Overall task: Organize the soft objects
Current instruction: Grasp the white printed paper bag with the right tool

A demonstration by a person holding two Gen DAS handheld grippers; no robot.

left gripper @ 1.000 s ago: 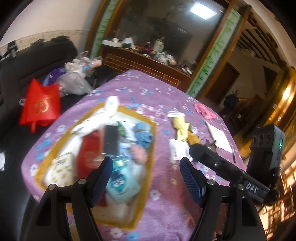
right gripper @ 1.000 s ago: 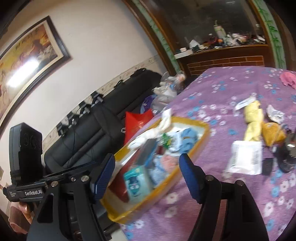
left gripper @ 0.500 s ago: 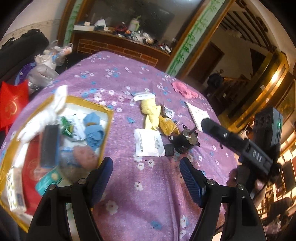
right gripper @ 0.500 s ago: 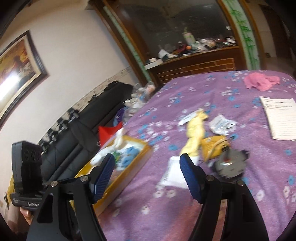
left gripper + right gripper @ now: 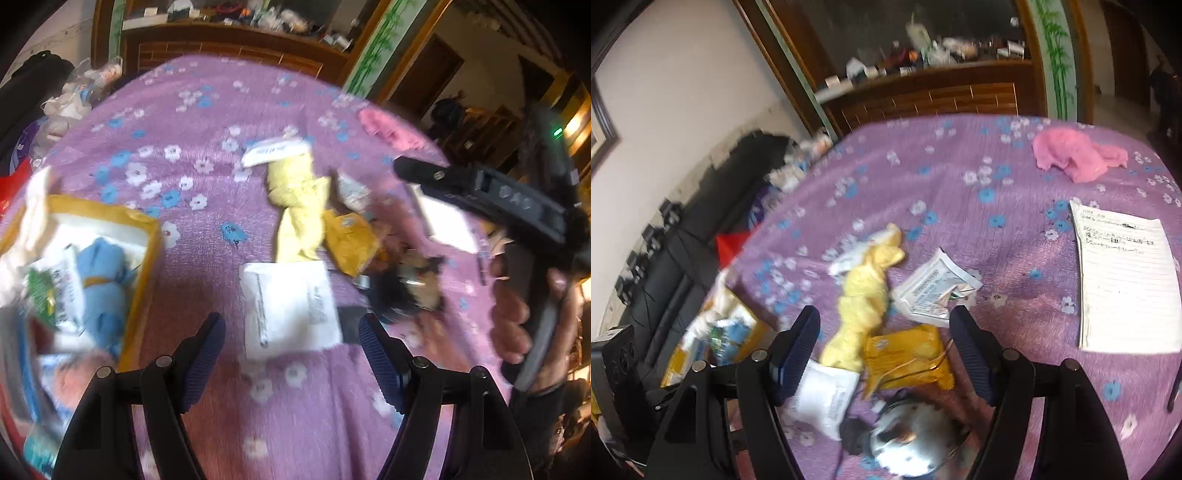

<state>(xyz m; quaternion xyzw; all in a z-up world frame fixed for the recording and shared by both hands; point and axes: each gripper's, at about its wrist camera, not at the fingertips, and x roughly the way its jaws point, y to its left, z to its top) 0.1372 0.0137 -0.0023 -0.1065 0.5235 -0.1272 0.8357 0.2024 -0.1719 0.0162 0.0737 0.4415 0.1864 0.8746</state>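
A yellow cloth [image 5: 297, 206] lies twisted on the purple flowered tablecloth; it also shows in the right wrist view [image 5: 862, 306]. A pink cloth [image 5: 1075, 153] lies at the far side, also seen in the left wrist view [image 5: 388, 127]. A yellow-rimmed tray [image 5: 144, 236] at the left holds a blue cloth [image 5: 101, 273] and packets. My left gripper [image 5: 291, 354] is open and empty above a white packet [image 5: 291, 306]. My right gripper [image 5: 884, 343] is open and empty over the yellow cloth and an orange packet [image 5: 908, 358].
A dark round metal device [image 5: 908, 439] sits near the orange packet. A silver sachet [image 5: 934, 288] and a lined paper sheet [image 5: 1126, 277] lie to the right. A black sofa [image 5: 672, 258] with bags stands left of the table. A wooden cabinet [image 5: 942, 96] is behind.
Both grippers have swung right, away from the tray, and come lower toward the yellow cloth and packets. Both stay open and empty.
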